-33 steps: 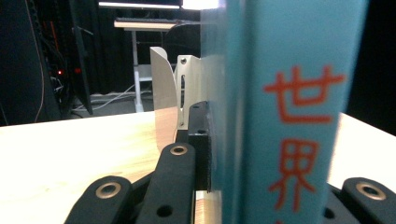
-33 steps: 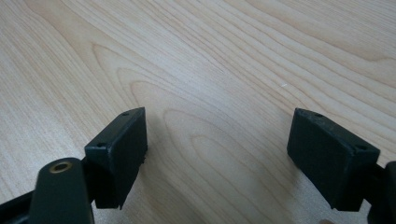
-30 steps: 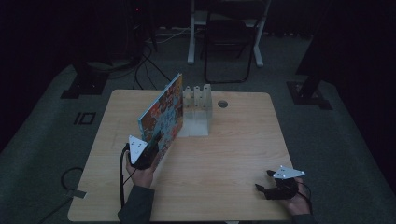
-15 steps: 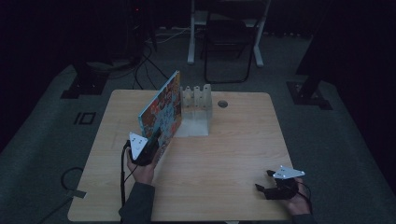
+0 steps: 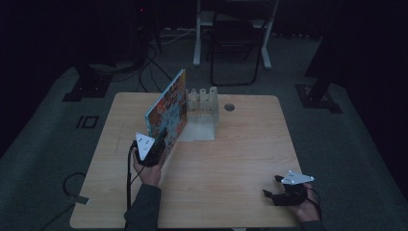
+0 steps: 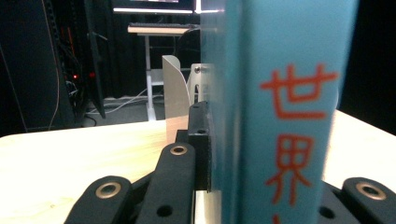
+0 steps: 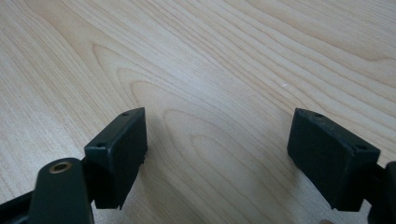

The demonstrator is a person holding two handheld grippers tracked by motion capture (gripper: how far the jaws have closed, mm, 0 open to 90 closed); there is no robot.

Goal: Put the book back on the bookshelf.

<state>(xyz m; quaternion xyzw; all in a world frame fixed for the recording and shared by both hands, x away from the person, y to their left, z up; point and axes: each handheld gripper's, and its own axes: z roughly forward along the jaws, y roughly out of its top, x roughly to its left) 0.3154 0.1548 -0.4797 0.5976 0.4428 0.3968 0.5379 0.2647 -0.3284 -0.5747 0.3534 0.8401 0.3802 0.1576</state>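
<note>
A picture book (image 5: 168, 109) with a colourful cover stands upright on edge over the wooden table (image 5: 231, 159), left of centre. My left gripper (image 5: 156, 144) is shut on its near lower end. In the left gripper view the teal spine with red characters (image 6: 280, 116) rises between the jaws, and one black pad (image 6: 200, 144) presses flat against the cover. A white rack with upright dividers (image 5: 202, 113) sits just right of the book's far end. My right gripper (image 5: 272, 195) rests low at the table's front right corner, open over bare wood (image 7: 210, 56), with nothing between its pads (image 7: 119, 149).
A small round hole (image 5: 229, 107) lies in the tabletop right of the rack. Behind the table stand a dark chair (image 5: 235, 43) and a white frame leg (image 5: 198, 33). Cables (image 5: 154, 67) run over the floor at the back left.
The left gripper and the book have shifted slightly away from me, toward the rack. The right gripper has stayed where it was.
</note>
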